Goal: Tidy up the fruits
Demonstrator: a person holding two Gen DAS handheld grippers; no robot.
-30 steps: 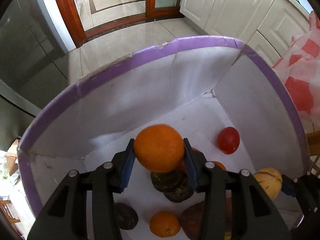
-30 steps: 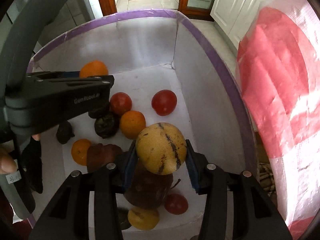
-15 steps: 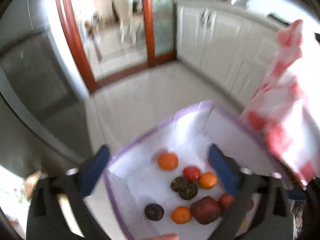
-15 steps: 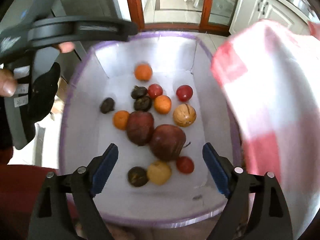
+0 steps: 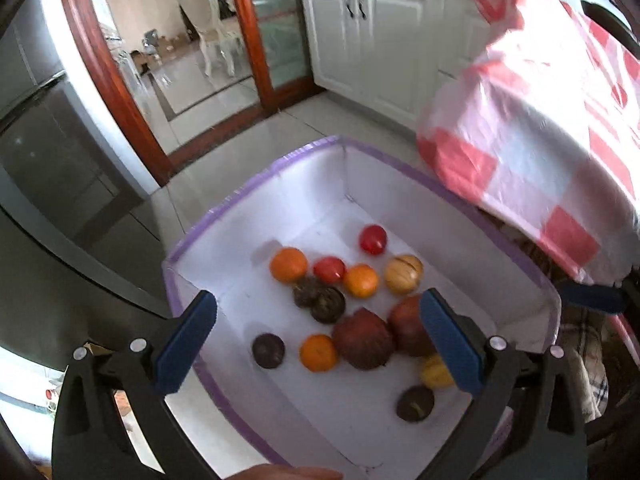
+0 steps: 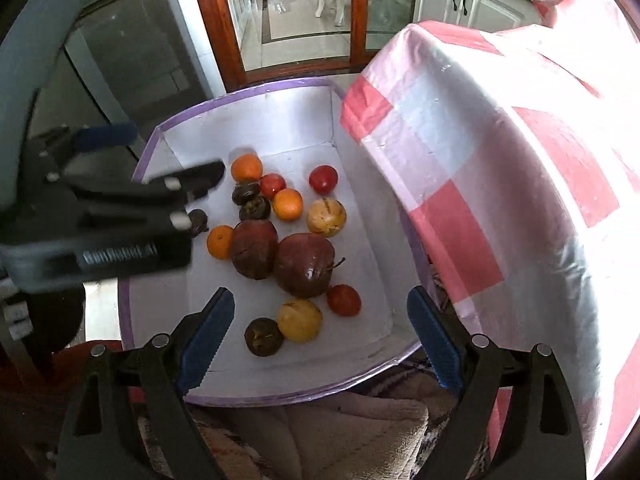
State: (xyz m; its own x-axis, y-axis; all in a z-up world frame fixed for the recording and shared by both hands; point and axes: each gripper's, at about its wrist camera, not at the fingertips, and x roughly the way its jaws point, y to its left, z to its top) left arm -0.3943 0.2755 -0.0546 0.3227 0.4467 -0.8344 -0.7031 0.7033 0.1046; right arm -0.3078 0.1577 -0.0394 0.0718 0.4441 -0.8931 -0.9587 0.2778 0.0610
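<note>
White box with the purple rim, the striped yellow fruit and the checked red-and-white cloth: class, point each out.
White box with purple rim (image 6: 256, 90): right wrist view, far rim.
Striped yellow fruit (image 6: 326, 217): right wrist view, top.
Checked red-and-white cloth (image 5: 532, 152): left wrist view, draped middle.

Both wrist cams above, facing down; share box (image 5: 400, 168) interior.

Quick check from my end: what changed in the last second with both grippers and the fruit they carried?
Both let go. The left gripper released its orange and the right gripper its yellow striped round fruit; both fruits now lie in the white purple-rimmed box. Both sets of jaws have just been opening, nothing between them, and both grippers rose well above the box. The other fruit and the red-checked cloth stayed put.
</note>
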